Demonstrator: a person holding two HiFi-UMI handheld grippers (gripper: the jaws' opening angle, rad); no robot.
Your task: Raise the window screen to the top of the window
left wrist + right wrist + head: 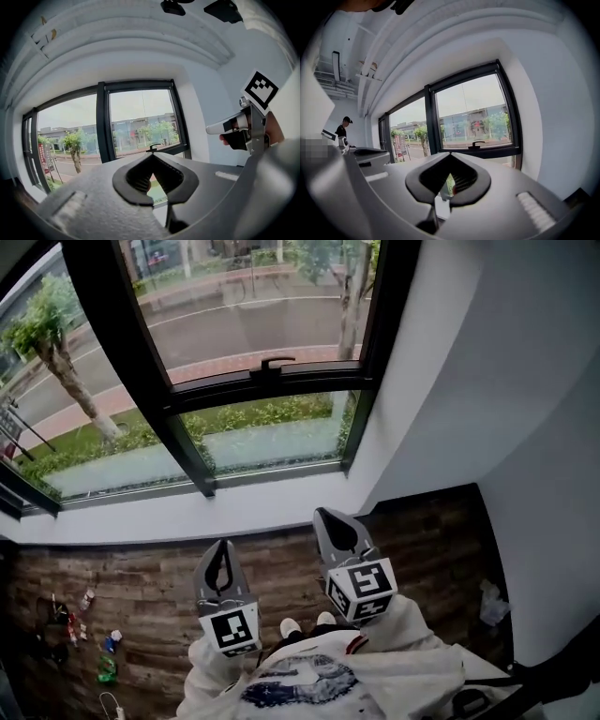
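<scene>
Head view: left gripper (pixel 223 549) and right gripper (pixel 328 519) are both closed and empty, aimed at the window (pixel 112 324). The handle (pixel 277 362) on its horizontal crossbar (pixel 319 378) lies ahead, well apart and nearer the right gripper. I cannot tell the window screen from the glass.

Window (pixel 246 310): black frame, tall upper pane over a short lower pane, split by a horizontal bar (pixel 272 382). Black handle (pixel 275 362) sits on top of that bar, about mid-width. Sash looks shut. Window screen can't be made out in any view.
</scene>
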